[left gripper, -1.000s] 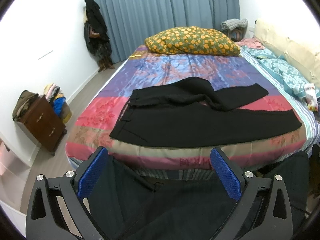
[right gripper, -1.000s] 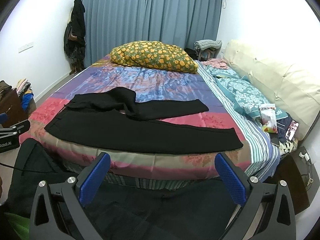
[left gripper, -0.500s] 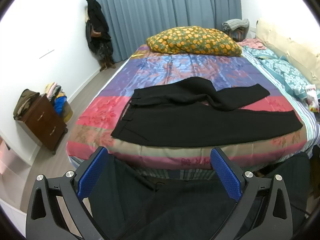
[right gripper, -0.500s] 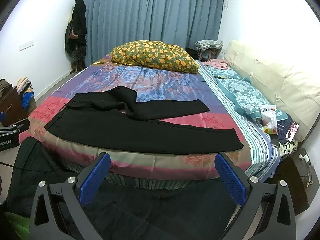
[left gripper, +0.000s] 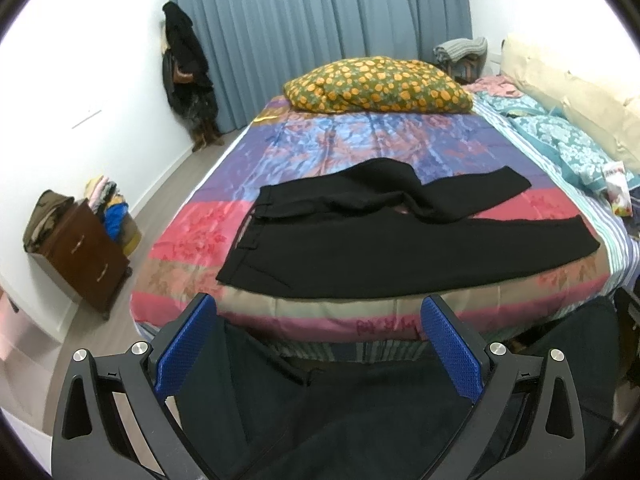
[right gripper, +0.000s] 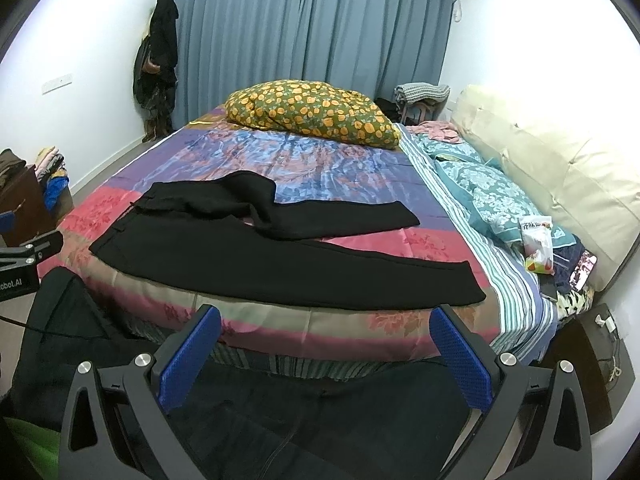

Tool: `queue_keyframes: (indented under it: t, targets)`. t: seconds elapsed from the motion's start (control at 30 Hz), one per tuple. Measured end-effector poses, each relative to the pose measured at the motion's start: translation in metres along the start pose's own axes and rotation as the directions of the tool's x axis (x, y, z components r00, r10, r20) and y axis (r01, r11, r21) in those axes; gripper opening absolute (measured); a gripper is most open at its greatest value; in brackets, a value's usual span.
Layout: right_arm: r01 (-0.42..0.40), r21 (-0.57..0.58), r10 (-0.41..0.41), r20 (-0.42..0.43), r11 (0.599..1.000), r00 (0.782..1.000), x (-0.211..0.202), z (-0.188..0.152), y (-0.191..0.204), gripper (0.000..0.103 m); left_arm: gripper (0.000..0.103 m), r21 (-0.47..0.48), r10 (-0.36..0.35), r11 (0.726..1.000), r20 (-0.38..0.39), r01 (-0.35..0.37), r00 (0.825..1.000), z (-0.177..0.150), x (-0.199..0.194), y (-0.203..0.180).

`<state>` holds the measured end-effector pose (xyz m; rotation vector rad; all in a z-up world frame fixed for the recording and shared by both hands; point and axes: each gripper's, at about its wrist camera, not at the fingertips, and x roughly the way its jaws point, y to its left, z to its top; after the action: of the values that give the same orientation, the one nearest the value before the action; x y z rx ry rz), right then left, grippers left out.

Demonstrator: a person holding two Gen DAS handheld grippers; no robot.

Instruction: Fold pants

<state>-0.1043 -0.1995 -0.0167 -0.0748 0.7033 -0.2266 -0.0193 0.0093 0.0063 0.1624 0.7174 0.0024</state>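
The left hand-held gripper (left gripper: 318,322) is held spread wide with nothing between its blue pads (left gripper: 186,346), short of the near edge of the bed (left gripper: 360,320). The right hand-held gripper (right gripper: 326,332) is likewise spread and empty, also clear of the bed edge. Beyond both, a pair of black pants (left gripper: 400,248) is laid across the near part of the colourful bedspread (right gripper: 320,160) — waistband to the left, one leg stretched flat toward the right, the other leg bunched and angled away behind it. A yellow-patterned pillow (right gripper: 312,114) is seen at the far end of the bed, well apart from the pants. Cream cushions (right gripper: 560,172) and a teal floral quilt (right gripper: 492,196) are ranged along the right side — a snack packet (right gripper: 538,248) is lying on the quilt. A wooden drawer cabinet (left gripper: 86,252) is stood by the left wall, and blue curtains (left gripper: 340,20) are drawn behind.
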Motion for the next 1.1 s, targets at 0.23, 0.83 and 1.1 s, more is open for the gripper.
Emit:
queue_keyframes:
  t: [0.23,0.83,1.1]
  targets:
    - [0.003,-0.01,-0.003,0.009,1.0,1.0,-0.0023,0.0001,0.0009,0.103,0.102,0.002,0.001,1.0,-0.008,-0.001,1.0,0.002,0.0,0.0004]
    - [-0.004,-0.018,0.004,0.001,1.0,1.0,0.0014,-0.0002,0.0047,0.103,0.102,-0.011,-0.012,1.0,-0.034,0.011,0.999,0.0011,0.004,-0.0003]
    - [-0.01,-0.025,0.01,0.002,1.0,1.0,0.0006,0.0011,0.006,0.103,0.102,-0.004,-0.009,1.0,-0.042,0.009,0.999,0.0016,0.0055,-0.0033]
